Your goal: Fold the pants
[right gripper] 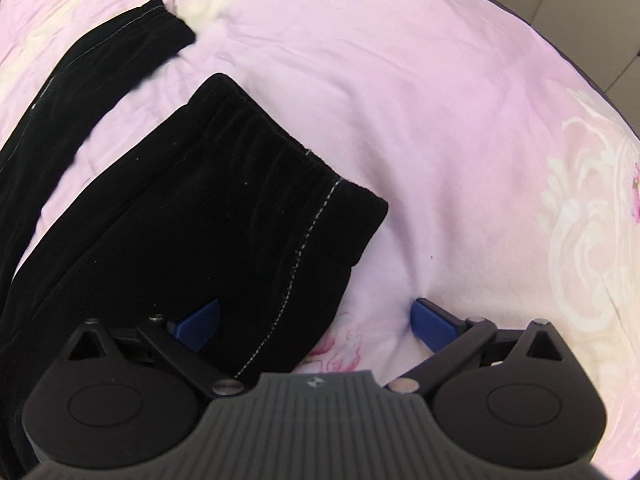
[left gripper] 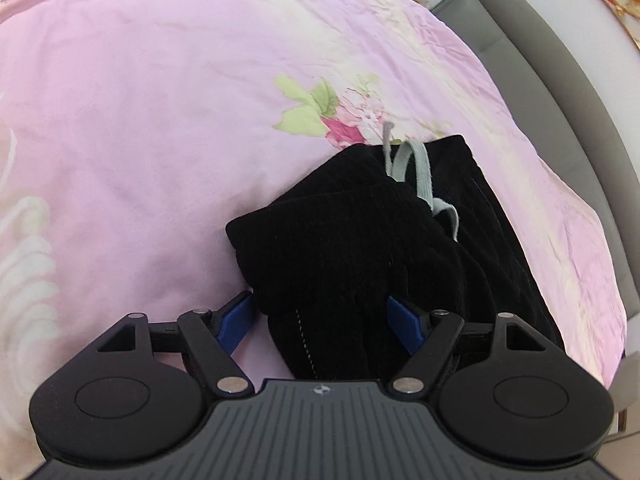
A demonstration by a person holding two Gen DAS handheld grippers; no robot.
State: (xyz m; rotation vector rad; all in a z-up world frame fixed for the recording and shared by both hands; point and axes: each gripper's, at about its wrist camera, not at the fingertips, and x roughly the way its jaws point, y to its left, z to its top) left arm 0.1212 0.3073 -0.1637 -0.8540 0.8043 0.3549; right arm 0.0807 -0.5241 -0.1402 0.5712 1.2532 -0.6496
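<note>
1. While both sets of blue fingers stand wide, the left gripper [left gripper: 322, 322] straddles a bunched fold of the black pants [left gripper: 360, 248] without clamping it.
2. Right gripper [right gripper: 316, 320]: left finger [right gripper: 198, 322] over a cuffed leg [right gripper: 256, 200], right finger over the pink floral bedsheet [right gripper: 460, 140].
3. Second leg [right gripper: 100, 80] lies beyond, apart.
4. Grey drawstring [left gripper: 416, 176] at the waistband; grey headboard [left gripper: 560, 80] farthest.

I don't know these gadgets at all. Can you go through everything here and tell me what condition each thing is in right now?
left gripper: open, fingers either side of black fabric, not clamped.
right gripper: open, one finger over the trouser leg, the other over the bedsheet.
black pants: lying on the bed, legs apart, not neatly folded.
grey drawstring: loose, untied, on the waistband.
pink bedsheet: spread out, lightly wrinkled.
</note>
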